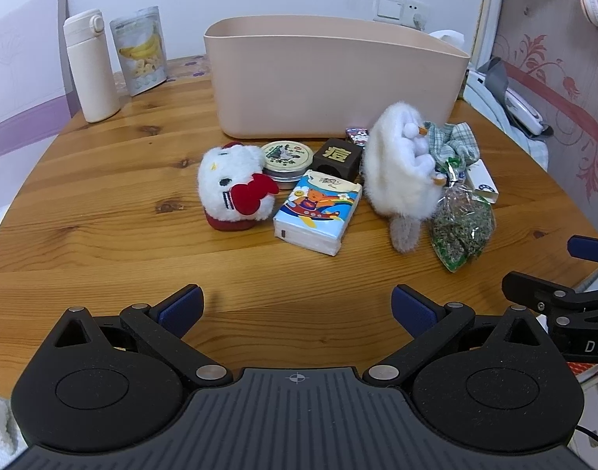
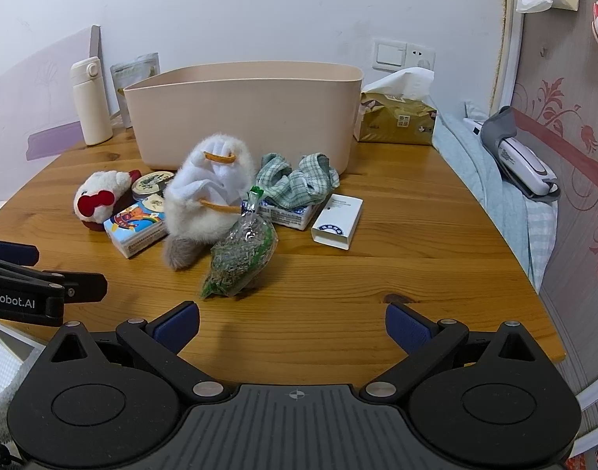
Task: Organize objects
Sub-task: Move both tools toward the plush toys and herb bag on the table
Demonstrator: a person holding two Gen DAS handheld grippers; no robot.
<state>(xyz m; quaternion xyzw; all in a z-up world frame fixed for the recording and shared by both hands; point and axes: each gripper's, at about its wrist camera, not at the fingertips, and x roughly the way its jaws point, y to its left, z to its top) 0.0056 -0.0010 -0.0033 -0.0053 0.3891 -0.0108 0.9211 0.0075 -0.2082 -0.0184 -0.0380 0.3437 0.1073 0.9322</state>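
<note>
The left hand-held gripper [image 1: 297,305] is hovering low over the wooden counter [image 1: 103,243] with its blue pads spread wide, released and grasping nothing. The right hand-held gripper [image 2: 292,323] is hanging beside it in the same released state, fingers parted over bare wood.

Ahead of the left hand-held gripper, a small cluster is lying on the counter: a white cat plush with a red bow [image 1: 236,190] to the left, a round tin [image 1: 286,158] and a dark cube [image 1: 337,156] just behind it, and a cartoon tissue pack [image 1: 318,211] straight ahead. Slightly to the right, a fluffy white plush [image 1: 393,164] is sitting against a clear bag of dried greens [image 1: 461,227], with a checked cloth [image 1: 453,145] behind them.

Directly ahead of the right hand-held gripper, that bag is lying nearest, and a small white box [image 2: 337,221] is resting further ahead to the right. Beyond everything, the beige bin [image 1: 338,78] is standing upright at the far side of the counter.
</note>
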